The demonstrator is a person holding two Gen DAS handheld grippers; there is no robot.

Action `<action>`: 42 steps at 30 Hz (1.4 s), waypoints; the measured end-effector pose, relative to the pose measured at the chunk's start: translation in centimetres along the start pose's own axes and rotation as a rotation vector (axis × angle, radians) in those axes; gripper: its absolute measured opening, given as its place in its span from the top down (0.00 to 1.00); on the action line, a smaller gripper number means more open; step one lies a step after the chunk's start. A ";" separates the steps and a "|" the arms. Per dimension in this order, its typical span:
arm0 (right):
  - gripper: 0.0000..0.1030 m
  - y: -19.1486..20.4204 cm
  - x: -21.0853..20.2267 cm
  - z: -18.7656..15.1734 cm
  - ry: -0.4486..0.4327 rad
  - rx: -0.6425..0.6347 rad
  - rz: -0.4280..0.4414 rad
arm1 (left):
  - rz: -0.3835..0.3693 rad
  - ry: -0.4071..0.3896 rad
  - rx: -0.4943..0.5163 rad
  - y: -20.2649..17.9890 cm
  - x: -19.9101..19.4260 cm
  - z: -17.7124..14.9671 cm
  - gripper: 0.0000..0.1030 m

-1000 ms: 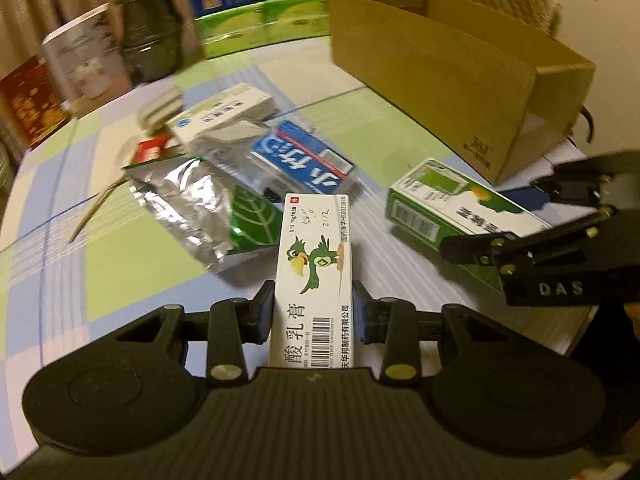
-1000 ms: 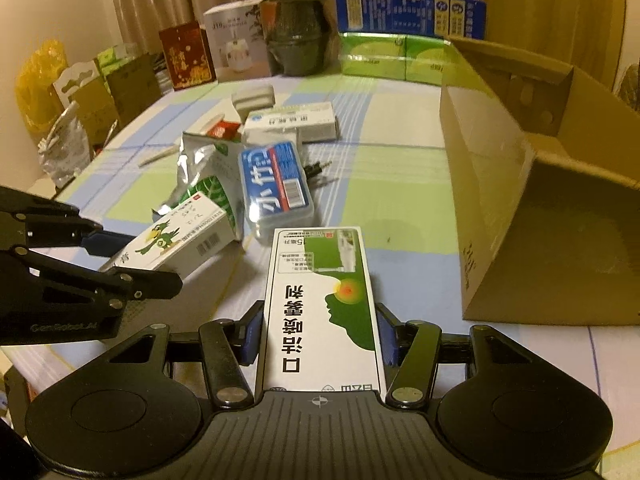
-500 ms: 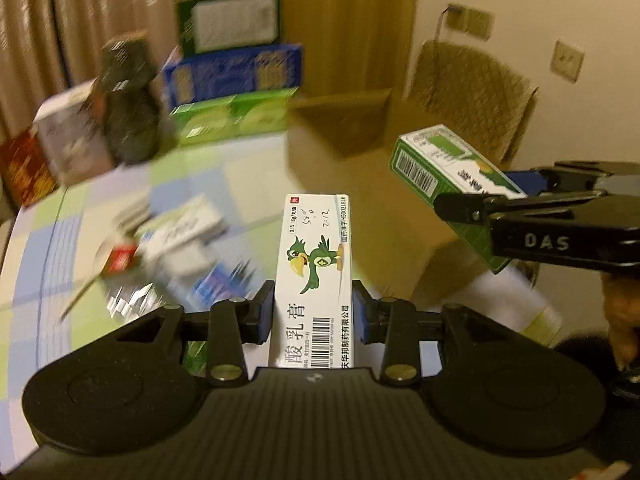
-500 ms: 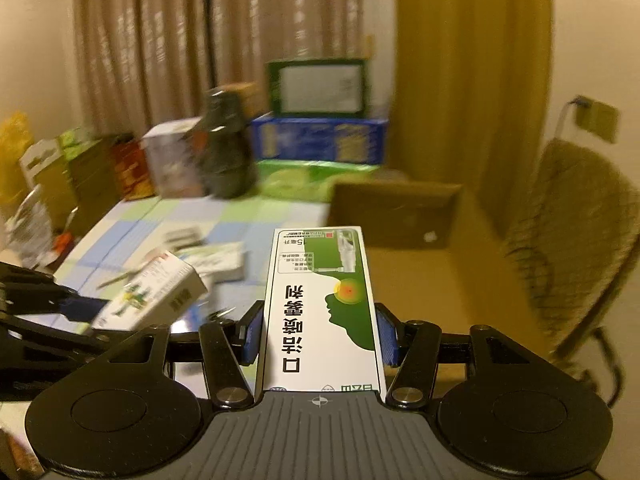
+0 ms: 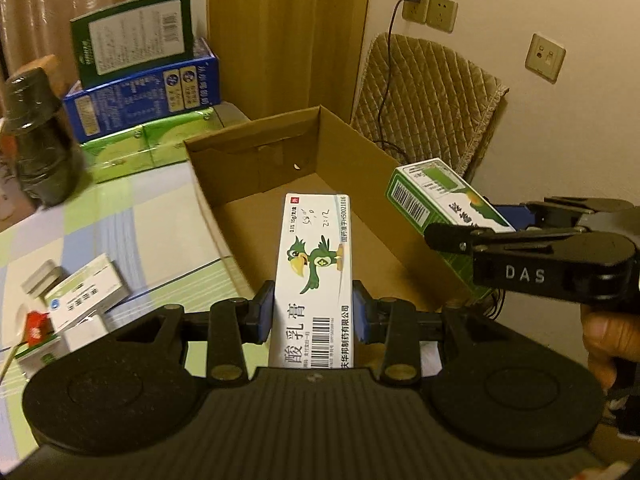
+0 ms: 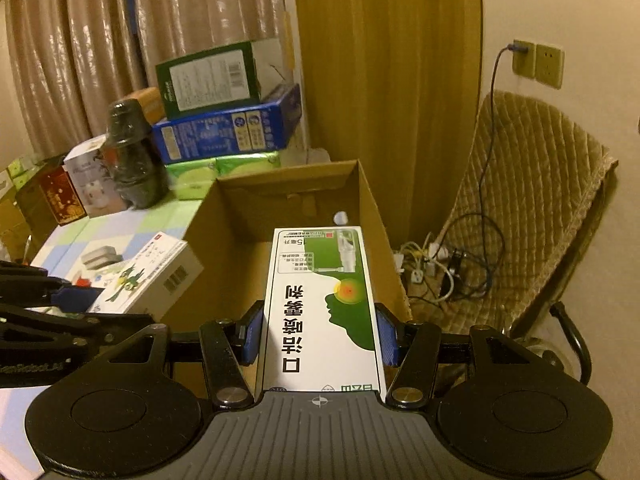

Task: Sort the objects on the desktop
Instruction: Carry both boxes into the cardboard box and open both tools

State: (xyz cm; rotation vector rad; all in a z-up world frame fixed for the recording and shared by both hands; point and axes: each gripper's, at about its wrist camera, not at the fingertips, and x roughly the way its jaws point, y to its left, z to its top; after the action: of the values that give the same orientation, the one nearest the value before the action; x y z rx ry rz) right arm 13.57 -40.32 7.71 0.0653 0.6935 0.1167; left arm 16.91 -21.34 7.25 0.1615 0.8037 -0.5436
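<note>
1. Your left tongs (image 5: pixel 313 312) are clamped on the white parrot box (image 5: pixel 316 264), held over the open cardboard carton (image 5: pixel 352 148).
2. Your right tongs (image 6: pixel 319 336) are closed on the green-and-white spray box (image 6: pixel 324 304), also above the carton.
3. Neither box is dropped in yet; the carton floor looks almost bare.
4. More packets (image 5: pixel 86 296) lie on the surface (image 5: pixel 132 220), so most sorting seems left.

The cardboard box (image 5: pixel 344 152) occupies frame centre. Stacked cartons (image 5: pixel 144 80) stand upper left. The chair (image 5: pixel 432 92) stands upper right.
</note>
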 end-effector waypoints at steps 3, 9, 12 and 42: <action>0.49 -0.5 0.9 0.2 0.010 -0.002 -0.004 | -0.016 0.006 -0.012 0.1 1.2 0.4 0.68; 0.49 -0.9 2.7 0.3 0.029 0.013 -0.016 | -0.036 0.001 -0.019 0.3 3.2 0.8 0.67; 0.49 -1.2 3.6 0.3 0.043 0.019 -0.025 | -0.039 -0.014 -0.024 0.4 3.9 0.8 0.64; 0.08 6.8 -2.8 0.6 -0.088 -0.013 0.122 | 0.178 -0.086 -0.113 10.2 -9.4 -4.7 0.33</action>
State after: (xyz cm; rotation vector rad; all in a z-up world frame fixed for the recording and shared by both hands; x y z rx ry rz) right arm 11.19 -33.99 10.62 0.0997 0.6012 0.2339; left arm 13.85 -7.28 10.11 0.1038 0.7263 -0.3342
